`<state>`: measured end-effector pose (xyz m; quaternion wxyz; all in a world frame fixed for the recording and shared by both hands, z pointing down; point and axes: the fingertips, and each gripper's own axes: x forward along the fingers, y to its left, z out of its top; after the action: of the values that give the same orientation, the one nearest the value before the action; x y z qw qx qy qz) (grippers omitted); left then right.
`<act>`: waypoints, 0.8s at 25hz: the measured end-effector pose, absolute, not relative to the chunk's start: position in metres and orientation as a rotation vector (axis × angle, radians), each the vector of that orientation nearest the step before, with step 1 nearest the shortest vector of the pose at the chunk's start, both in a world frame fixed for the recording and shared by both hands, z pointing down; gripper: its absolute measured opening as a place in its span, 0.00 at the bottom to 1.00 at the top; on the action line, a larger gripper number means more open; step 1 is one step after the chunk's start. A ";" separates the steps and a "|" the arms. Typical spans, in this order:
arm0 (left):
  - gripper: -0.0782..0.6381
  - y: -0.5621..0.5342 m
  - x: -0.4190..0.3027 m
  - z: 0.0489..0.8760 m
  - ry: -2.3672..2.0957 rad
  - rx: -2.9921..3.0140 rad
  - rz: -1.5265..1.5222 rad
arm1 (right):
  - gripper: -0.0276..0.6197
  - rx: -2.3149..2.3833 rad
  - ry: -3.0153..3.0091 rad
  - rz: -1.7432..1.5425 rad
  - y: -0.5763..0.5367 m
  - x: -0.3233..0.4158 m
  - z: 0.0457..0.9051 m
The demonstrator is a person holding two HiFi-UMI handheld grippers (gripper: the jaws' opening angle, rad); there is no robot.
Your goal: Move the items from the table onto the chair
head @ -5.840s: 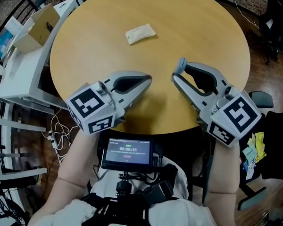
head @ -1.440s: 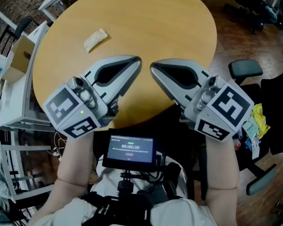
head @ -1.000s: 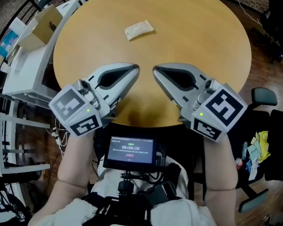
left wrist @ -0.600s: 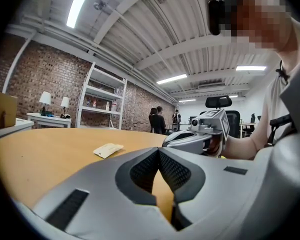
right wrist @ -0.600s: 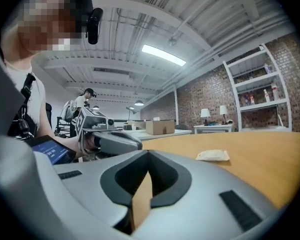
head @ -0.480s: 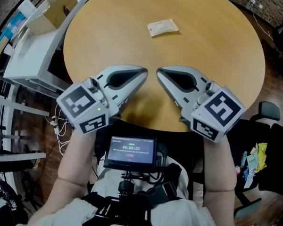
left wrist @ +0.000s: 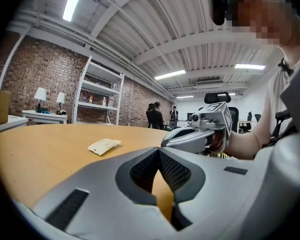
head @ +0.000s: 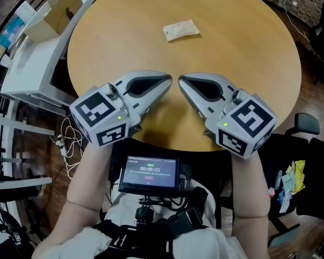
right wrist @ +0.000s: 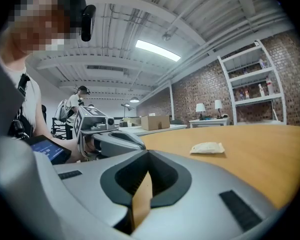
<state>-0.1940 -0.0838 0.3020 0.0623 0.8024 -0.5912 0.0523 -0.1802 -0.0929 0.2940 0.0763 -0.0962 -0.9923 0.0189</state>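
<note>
A small pale packet (head: pixel 181 29) lies flat on the round wooden table (head: pixel 248 53), far from both grippers; it also shows as the packet (left wrist: pixel 104 145) and the packet (right wrist: pixel 207 147) in the gripper views. My left gripper (head: pixel 169 80) hovers over the table's near edge, shut with nothing in it. My right gripper (head: pixel 180 80) sits beside it, tips almost meeting the left's, also shut and empty. Both point inward toward each other.
A white desk with a cardboard box (head: pixel 62 7) stands left of the table. An office chair armrest (head: pixel 306 124) and black seat are at the right. A screen (head: pixel 149 174) hangs below on the person's chest. People stand far off in the room.
Both grippers have sunk slightly and drawn closer together over the near edge. The head view shifted, so the packet sits a little left of where it was half a second ago.
</note>
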 end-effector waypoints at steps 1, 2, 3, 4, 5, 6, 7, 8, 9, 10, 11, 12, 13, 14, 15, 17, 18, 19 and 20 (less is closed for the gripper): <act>0.12 -0.085 -0.195 0.302 -1.786 2.425 0.158 | 0.04 -0.283 -2.975 0.057 -0.094 -0.181 0.294; 0.12 -0.086 -0.195 0.302 -1.786 2.423 0.158 | 0.04 -0.278 -2.976 0.058 -0.095 -0.181 0.294; 0.12 -0.086 -0.195 0.302 -1.786 2.422 0.157 | 0.04 -0.274 -2.976 0.059 -0.095 -0.181 0.294; 0.12 -0.086 -0.195 0.302 -1.785 2.422 0.157 | 0.04 -0.271 -2.975 0.059 -0.095 -0.180 0.294; 0.12 -0.086 -0.195 0.303 -1.784 2.422 0.156 | 0.04 -0.271 -2.975 0.059 -0.095 -0.180 0.294; 0.12 -0.086 -0.195 0.303 -1.784 2.421 0.156 | 0.04 -0.272 -2.974 0.060 -0.095 -0.180 0.294; 0.12 -0.086 -0.195 0.303 -1.784 2.421 0.156 | 0.04 -0.273 -2.974 0.060 -0.095 -0.180 0.294; 0.12 -0.086 -0.195 0.303 -1.784 2.420 0.158 | 0.04 -0.274 -2.974 0.060 -0.094 -0.181 0.294; 0.12 -0.086 -0.195 0.303 -1.784 2.420 0.159 | 0.04 -0.275 -2.974 0.061 -0.094 -0.181 0.294; 0.12 -0.086 -0.195 0.303 -1.783 2.419 0.160 | 0.04 -0.276 -2.973 0.063 -0.094 -0.181 0.295; 0.12 -0.086 -0.195 0.304 -1.782 2.419 0.160 | 0.04 -0.276 -2.972 0.064 -0.094 -0.181 0.295; 0.12 -0.086 -0.195 0.304 -1.781 2.419 0.160 | 0.04 -0.275 -2.972 0.064 -0.094 -0.181 0.295; 0.12 -0.086 -0.194 0.304 -1.781 2.419 0.160 | 0.04 -0.275 -2.971 0.064 -0.094 -0.180 0.295; 0.12 -0.086 -0.194 0.304 -1.781 2.419 0.159 | 0.04 -0.275 -2.971 0.064 -0.094 -0.180 0.295; 0.12 -0.086 -0.194 0.303 -1.781 2.419 0.159 | 0.04 -0.276 -2.971 0.064 -0.094 -0.180 0.295; 0.12 -0.085 -0.194 0.303 -1.781 2.420 0.159 | 0.04 -0.275 -2.970 0.064 -0.094 -0.180 0.294; 0.12 -0.085 -0.194 0.302 -1.781 2.420 0.159 | 0.04 -0.275 -2.971 0.064 -0.094 -0.180 0.294; 0.12 -0.086 -0.194 0.302 -1.781 2.420 0.160 | 0.04 -0.275 -2.971 0.064 -0.094 -0.180 0.294; 0.12 -0.086 -0.194 0.302 -1.782 2.420 0.160 | 0.04 -0.275 -2.971 0.064 -0.094 -0.180 0.294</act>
<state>-0.1943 -0.0858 0.3023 0.0661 0.8024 -0.5907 0.0530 -0.1802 -0.0942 0.2943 0.0785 -0.0918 -0.9924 0.0214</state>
